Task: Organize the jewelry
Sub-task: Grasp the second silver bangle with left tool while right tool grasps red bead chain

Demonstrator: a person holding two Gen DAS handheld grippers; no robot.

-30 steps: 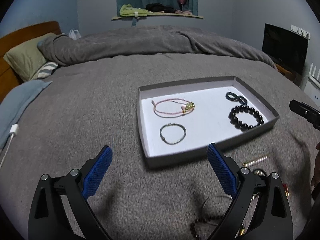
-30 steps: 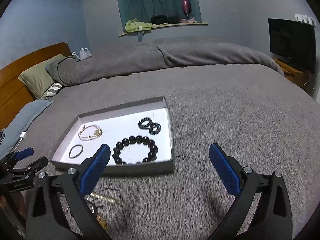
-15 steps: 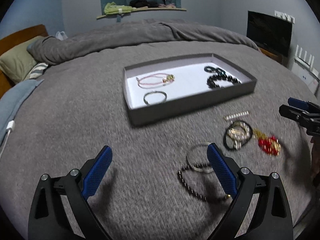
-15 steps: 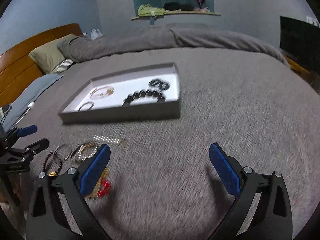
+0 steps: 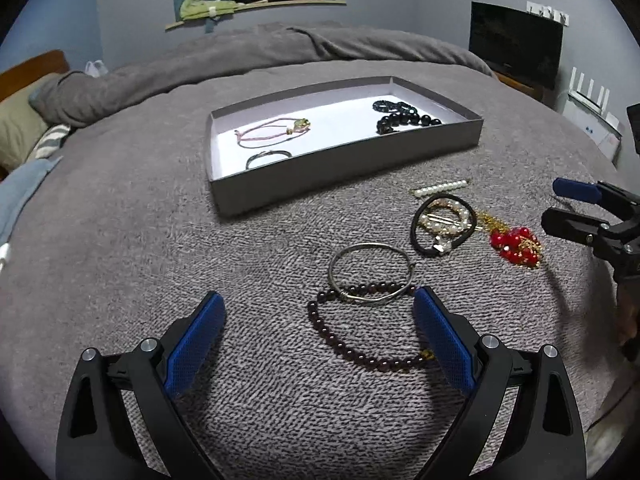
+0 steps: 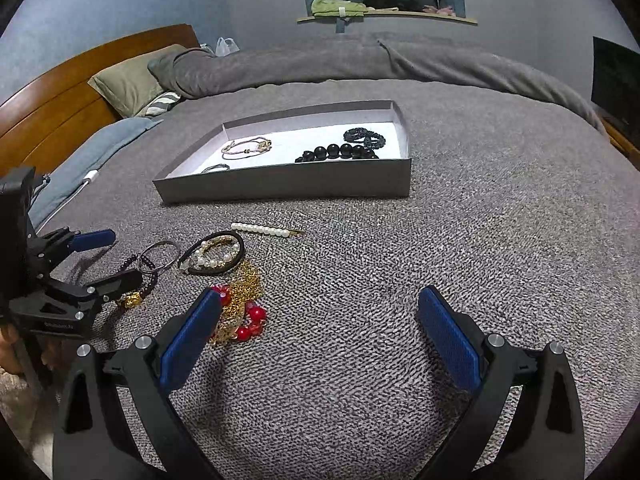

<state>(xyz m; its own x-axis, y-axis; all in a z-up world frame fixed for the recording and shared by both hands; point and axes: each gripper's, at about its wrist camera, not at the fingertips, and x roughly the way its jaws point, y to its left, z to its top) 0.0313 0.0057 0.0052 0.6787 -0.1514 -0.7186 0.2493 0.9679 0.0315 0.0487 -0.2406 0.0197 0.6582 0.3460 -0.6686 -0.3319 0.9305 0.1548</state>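
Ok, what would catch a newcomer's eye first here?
Probably the grey tray on the grey bedspread, its white floor holding bracelets. Then the loose jewelry in front of it, especially the red bead cluster on a gold chain, with both open grippers, left and right, near it.

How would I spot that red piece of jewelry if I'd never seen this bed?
Find the grey tray on the bed's grey blanket. Loose jewelry lies on the blanket in front of it; the red bead cluster sits at the right end, tangled with gold chain. Nothing else there is red.
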